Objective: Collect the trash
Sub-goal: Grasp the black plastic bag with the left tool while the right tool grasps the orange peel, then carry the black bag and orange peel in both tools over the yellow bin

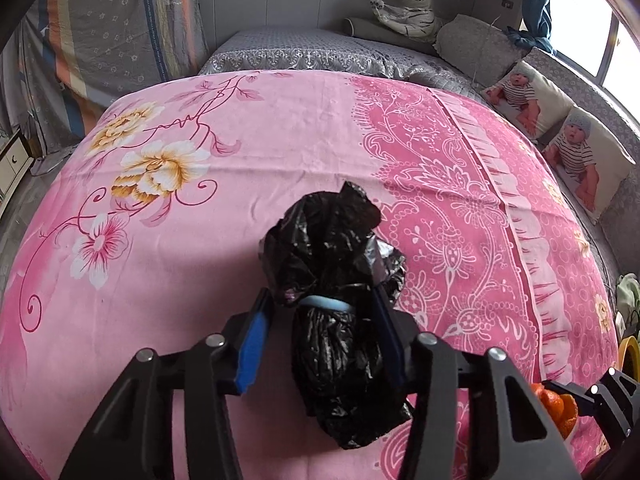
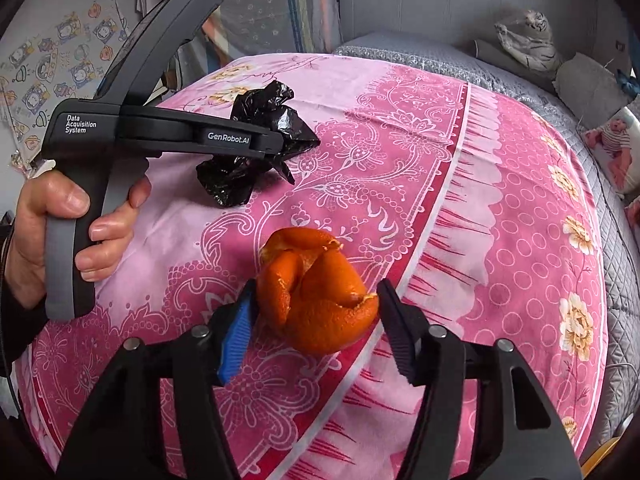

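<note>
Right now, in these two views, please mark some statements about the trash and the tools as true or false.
1. The black bag lies between the left tool's fingers. True.
2. The orange peel is inside the bag. False: it sits between the right tool's fingers.
3. The pink bedsheet has a flower print. True.
4. A green rubber band circles the bag. False: it is light blue.

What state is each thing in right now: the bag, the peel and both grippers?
Black bag: crumpled, lying on the pink sheet, between the left gripper's fingers.
Orange peel: curled, empty, between the right gripper's fingers.
Left gripper: partly closed around the bag; contact unclear.
Right gripper: left pad touches the peel, right pad apart.
</note>
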`<action>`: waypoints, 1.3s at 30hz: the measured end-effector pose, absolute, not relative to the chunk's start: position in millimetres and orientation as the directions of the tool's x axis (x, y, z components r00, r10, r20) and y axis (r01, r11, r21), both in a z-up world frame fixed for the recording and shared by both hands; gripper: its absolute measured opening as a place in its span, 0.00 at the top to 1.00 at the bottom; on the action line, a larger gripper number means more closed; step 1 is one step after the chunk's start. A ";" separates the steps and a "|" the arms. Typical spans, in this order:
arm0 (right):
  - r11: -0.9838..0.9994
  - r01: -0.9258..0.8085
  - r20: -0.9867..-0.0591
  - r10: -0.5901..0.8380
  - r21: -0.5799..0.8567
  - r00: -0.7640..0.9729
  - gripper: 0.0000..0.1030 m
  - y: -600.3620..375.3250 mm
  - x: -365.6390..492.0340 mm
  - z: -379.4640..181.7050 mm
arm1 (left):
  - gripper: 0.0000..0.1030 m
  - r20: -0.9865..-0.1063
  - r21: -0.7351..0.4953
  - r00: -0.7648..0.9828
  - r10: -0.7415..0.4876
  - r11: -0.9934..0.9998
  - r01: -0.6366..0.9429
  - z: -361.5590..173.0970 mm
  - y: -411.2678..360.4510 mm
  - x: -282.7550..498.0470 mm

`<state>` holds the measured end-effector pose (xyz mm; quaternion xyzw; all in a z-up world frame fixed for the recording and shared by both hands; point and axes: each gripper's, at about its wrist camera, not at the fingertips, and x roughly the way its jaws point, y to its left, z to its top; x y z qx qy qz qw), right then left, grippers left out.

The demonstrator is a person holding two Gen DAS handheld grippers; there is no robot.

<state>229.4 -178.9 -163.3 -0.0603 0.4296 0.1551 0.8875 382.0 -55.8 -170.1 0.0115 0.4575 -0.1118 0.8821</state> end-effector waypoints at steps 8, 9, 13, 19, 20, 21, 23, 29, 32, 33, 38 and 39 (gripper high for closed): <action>0.951 -0.300 -0.755 0.251 0.075 0.606 0.67 -188.5 227.6 -157.4 | 0.77 -0.779 -0.079 0.602 -0.174 0.980 0.181 -158.4 -50.5 376.0; 0.953 -0.293 -0.751 0.250 0.079 0.611 0.68 -190.9 227.4 -155.9 | 0.77 -0.772 -0.084 0.610 -0.177 0.980 0.178 -153.9 -48.2 374.0; 0.958 -0.269 -0.730 0.257 0.104 0.634 0.68 -202.1 219.1 -140.0 | 0.77 -0.730 -0.089 0.656 -0.191 0.979 0.185 -128.0 -44.6 357.7; 0.967 -0.229 -0.686 0.243 0.114 0.685 0.68 -224.4 185.4 -109.7 | 0.77 -0.656 -0.103 0.718 -0.233 0.970 0.221 -86.8 -49.8 316.7; 0.968 -0.223 -0.678 0.239 0.113 0.695 0.68 -228.5 177.5 -104.9 | 0.77 -0.647 -0.106 0.722 -0.246 0.967 0.234 -81.3 -52.3 308.9; 0.971 -0.213 -0.670 0.233 0.113 0.705 0.68 -233.2 169.7 -100.5 | 0.77 -0.639 -0.109 0.724 -0.259 0.963 0.248 -76.2 -56.2 301.1; 0.975 -0.191 -0.660 0.216 0.111 0.720 0.68 -242.7 153.8 -94.1 | 0.77 -0.618 -0.109 0.733 -0.283 0.955 0.276 -65.4 -66.2 284.2; 0.991 -0.073 -0.623 0.130 0.116 0.771 0.68 -284.5 98.2 -83.1 | 0.77 -0.546 -0.110 0.745 -0.383 0.914 0.390 -33.3 -106.6 233.0; 0.993 0.019 -0.598 0.055 0.118 0.800 0.68 -314.5 70.8 -79.0 | 0.77 -0.514 -0.094 0.741 -0.431 0.887 0.451 -20.3 -135.5 209.9; 0.991 0.050 -0.590 0.033 0.125 0.807 0.68 -326.0 62.1 -77.5 | 0.77 -0.507 -0.093 0.735 -0.450 0.876 0.473 -17.2 -145.1 202.6; 0.962 0.233 -0.550 -0.119 0.143 0.827 0.68 -385.7 15.9 -72.6 | 0.77 -0.462 -0.060 0.710 -0.531 0.818 0.572 -4.6 -200.2 167.9; 0.952 0.269 -0.545 -0.150 0.147 0.825 0.68 -397.9 7.4 -72.3 | 0.77 -0.457 -0.052 0.701 -0.547 0.804 0.593 -3.1 -212.7 161.9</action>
